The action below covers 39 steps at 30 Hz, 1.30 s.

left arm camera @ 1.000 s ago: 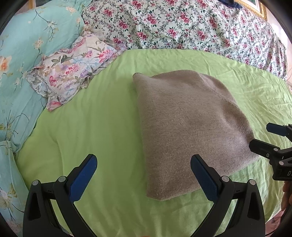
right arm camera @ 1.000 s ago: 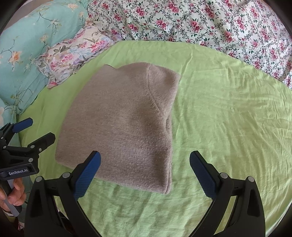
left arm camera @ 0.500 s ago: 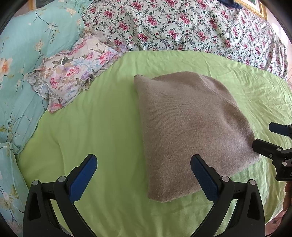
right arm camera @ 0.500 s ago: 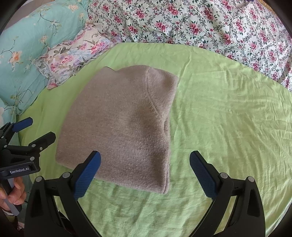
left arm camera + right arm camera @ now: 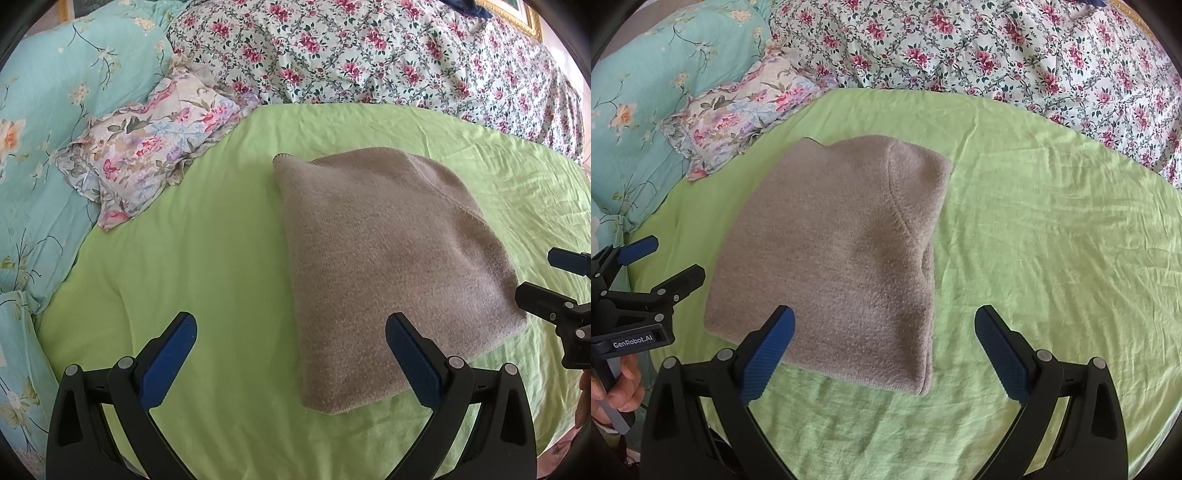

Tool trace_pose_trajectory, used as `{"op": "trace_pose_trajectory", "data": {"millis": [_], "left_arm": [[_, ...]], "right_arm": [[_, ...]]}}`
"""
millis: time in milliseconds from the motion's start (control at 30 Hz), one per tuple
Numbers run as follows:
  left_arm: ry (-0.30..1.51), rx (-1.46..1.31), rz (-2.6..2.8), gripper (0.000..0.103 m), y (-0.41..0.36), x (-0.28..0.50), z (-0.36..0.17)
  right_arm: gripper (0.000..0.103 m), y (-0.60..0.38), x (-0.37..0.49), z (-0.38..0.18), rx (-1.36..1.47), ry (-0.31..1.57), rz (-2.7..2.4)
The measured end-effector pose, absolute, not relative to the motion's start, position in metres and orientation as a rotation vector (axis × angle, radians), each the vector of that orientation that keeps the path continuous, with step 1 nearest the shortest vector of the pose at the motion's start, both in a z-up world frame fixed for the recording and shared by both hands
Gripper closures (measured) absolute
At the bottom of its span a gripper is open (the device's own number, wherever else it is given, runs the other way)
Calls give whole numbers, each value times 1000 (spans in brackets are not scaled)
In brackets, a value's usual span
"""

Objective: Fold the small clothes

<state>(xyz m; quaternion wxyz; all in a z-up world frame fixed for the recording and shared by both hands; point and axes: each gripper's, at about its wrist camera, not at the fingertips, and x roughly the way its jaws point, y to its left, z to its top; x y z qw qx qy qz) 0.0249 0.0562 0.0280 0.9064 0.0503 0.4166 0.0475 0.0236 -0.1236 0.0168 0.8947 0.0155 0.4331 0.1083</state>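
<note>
A grey-brown knitted garment (image 5: 384, 266) lies folded into a thick rectangle on the green sheet (image 5: 207, 258); it also shows in the right wrist view (image 5: 842, 258). My left gripper (image 5: 290, 354) is open and empty, held above the sheet at the garment's near left corner. My right gripper (image 5: 884, 349) is open and empty above the garment's near right corner. Each gripper shows at the edge of the other's view: the right one (image 5: 554, 280) and the left one (image 5: 653, 262).
A floral quilt (image 5: 369, 55) is bunched along the back of the bed. A small floral pillow (image 5: 147, 140) and a turquoise flowered pillow (image 5: 48, 122) lie at the left. Green sheet (image 5: 1052, 240) stretches right of the garment.
Both grippers have drawn back slightly from the garment and stay open. The garment has not moved.
</note>
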Motion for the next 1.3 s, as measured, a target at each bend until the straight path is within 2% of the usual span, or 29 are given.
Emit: {"op": "trace_pose_trajectory", "data": {"millis": [1300], "left_arm": [[838,133,142,1,53,51,29]], "right_arm": [[5,-122,58,29,-44,870,228]]}}
